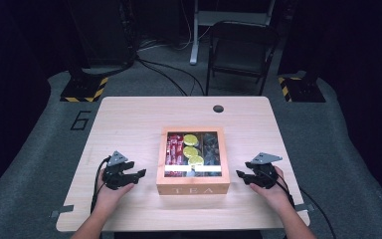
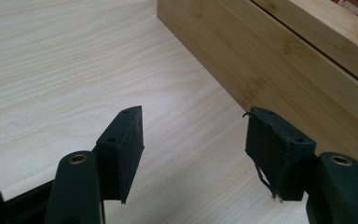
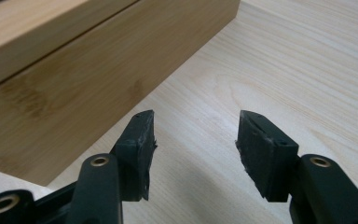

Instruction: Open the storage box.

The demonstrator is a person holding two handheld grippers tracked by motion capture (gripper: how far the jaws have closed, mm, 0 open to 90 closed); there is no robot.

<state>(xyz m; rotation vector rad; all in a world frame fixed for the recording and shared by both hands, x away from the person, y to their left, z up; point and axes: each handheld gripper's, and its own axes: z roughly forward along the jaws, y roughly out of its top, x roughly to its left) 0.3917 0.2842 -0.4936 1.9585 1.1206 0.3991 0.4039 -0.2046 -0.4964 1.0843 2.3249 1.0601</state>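
Note:
A wooden tea box (image 1: 193, 188) with a glass lid and "TEA" on its front sits near the middle of the table; through the lid I see red packets, yellow-green rounds and dark packets. My left gripper (image 1: 139, 175) hovers just left of the box, jaws apart with nothing between them. In the left gripper view, the left gripper (image 2: 194, 119) points at bare tabletop beside the box's side wall (image 2: 284, 60). My right gripper (image 1: 239, 175) is just right of the box. In the right gripper view, the right gripper (image 3: 196, 119) is open and empty, with the box wall (image 3: 74, 84) at its left.
The light wooden table (image 1: 129, 119) has a round cable hole (image 1: 218, 108) at its far edge. A dark folding chair (image 1: 241, 50) stands on the floor beyond the table. Cables trail from both grippers toward the near edge.

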